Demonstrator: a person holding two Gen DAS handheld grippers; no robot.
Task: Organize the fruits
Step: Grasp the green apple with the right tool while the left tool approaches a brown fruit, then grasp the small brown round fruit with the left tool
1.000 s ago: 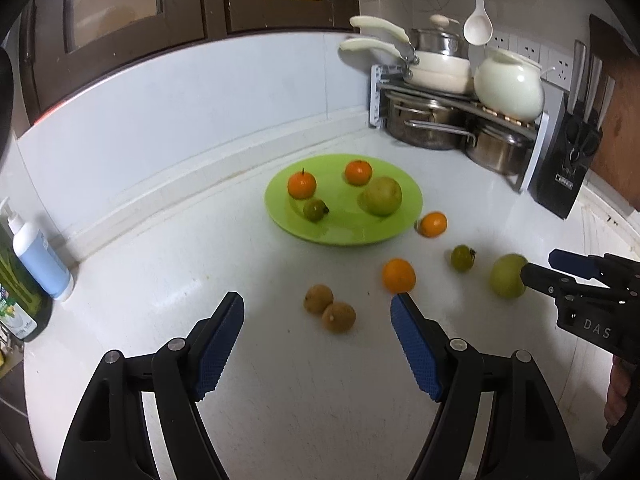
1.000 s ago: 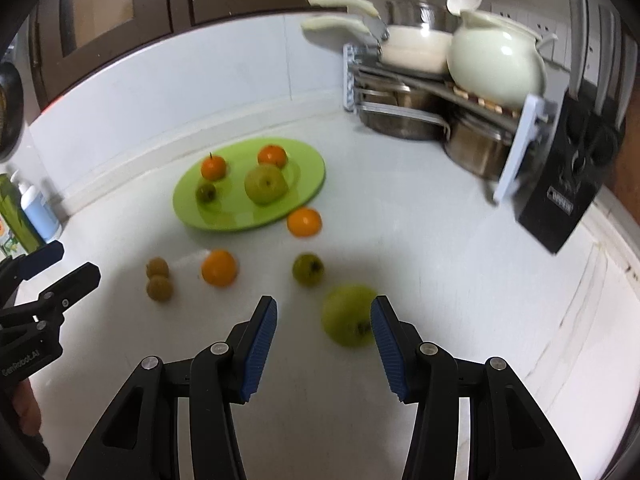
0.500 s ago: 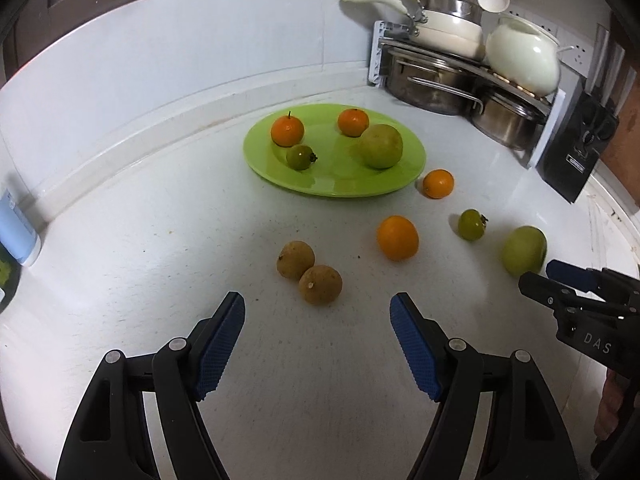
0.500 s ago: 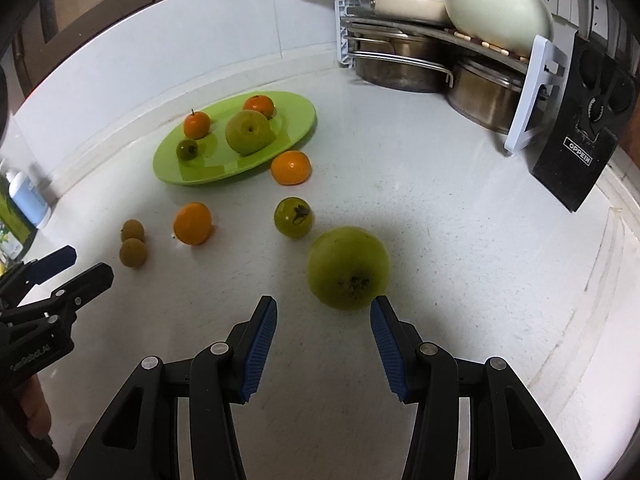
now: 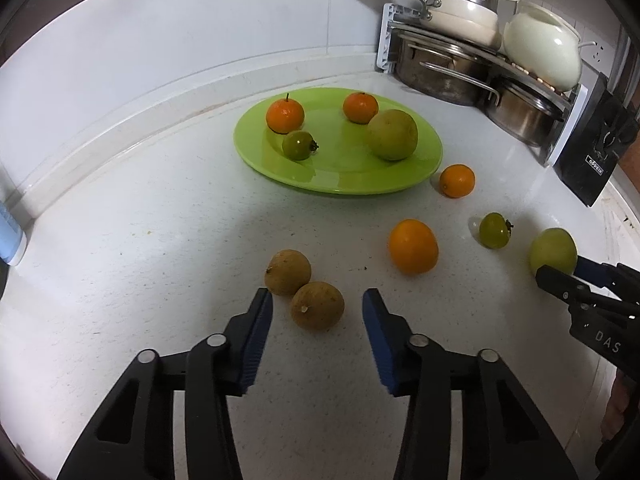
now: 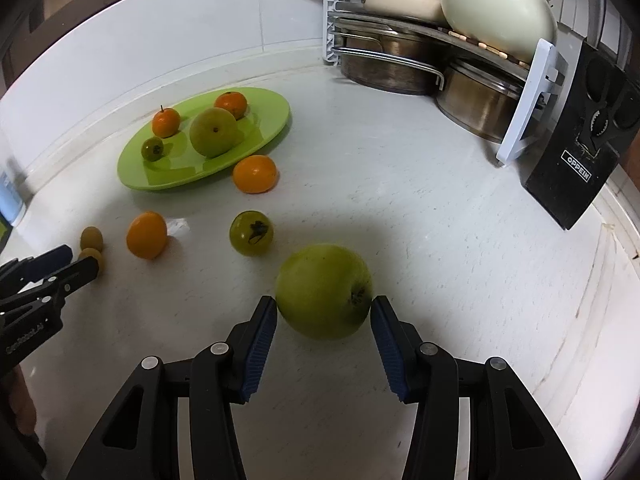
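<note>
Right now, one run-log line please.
left hand-held gripper: closing, astride brown fruit | right hand-held gripper: at green apple, grip unclear | plate: four fruits

Steel pots point(image 6: 392, 68) sit stacked on the corner rack point(image 6: 528, 100). A cream kettle point(image 6: 496, 8) perches above. Black knife block point(image 6: 580, 152) stands just beside.
</note>
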